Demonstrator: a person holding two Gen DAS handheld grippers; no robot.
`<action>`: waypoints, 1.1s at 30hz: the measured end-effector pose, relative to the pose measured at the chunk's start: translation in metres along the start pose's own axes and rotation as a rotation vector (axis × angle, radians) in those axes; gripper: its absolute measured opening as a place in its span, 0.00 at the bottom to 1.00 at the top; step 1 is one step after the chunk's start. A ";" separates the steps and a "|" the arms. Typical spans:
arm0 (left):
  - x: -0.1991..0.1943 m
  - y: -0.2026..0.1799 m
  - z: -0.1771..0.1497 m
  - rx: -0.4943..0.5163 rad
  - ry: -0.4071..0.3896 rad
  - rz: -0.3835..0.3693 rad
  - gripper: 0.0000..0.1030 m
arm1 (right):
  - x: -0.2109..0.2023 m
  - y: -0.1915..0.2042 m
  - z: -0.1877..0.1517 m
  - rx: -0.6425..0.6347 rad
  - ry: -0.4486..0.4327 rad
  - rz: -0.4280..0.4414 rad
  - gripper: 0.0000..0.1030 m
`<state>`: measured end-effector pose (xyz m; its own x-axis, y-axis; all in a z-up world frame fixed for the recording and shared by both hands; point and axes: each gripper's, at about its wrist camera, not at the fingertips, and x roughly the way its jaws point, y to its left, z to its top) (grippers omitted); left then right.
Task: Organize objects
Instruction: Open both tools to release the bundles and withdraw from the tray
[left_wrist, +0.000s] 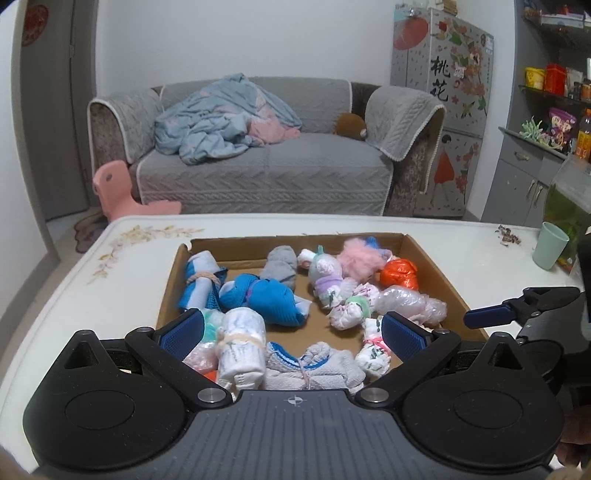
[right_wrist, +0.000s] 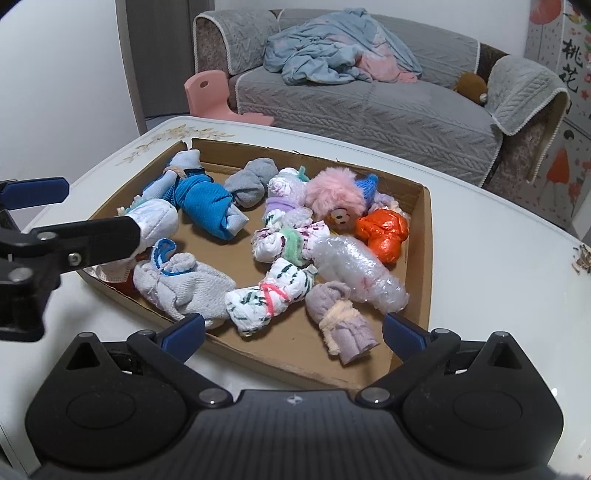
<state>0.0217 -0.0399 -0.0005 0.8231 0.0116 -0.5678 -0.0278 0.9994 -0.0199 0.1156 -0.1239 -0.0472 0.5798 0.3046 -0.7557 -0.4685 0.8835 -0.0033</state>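
The left gripper (left_wrist: 291, 328) has its jaws spread wide over the near edge of the cardboard tray (left_wrist: 432, 266) on the tabletop (left_wrist: 55, 295), a white rolled bundle (left_wrist: 242, 343) between them. The right gripper (right_wrist: 293, 328) jaws also gape, a lilac sock roll (right_wrist: 341, 321) lying between them inside the tray's near corner.

Premises: domestic living room. Evidence ahead of the claw: grey quilt-covered sofa (left_wrist: 258, 147) bearing a crumpled blue blanket (left_wrist: 221, 114); decorated refrigerator (left_wrist: 443, 110) to the right; pantry shelves (left_wrist: 554, 92) stocked with groceries; white floral coffee table (left_wrist: 92, 295) beneath.
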 end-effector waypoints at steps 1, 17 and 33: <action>-0.002 0.001 -0.001 -0.001 -0.005 -0.001 1.00 | -0.001 0.001 0.000 0.005 -0.002 -0.002 0.99; -0.018 0.005 -0.007 0.055 -0.024 0.169 1.00 | -0.017 0.009 0.000 0.012 -0.046 -0.005 0.99; -0.021 0.000 -0.001 0.069 -0.039 0.122 1.00 | -0.017 0.011 0.002 0.010 -0.051 0.003 0.99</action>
<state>0.0033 -0.0405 0.0105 0.8372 0.1329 -0.5305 -0.0911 0.9904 0.1044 0.1019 -0.1186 -0.0336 0.6121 0.3246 -0.7211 -0.4636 0.8860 0.0053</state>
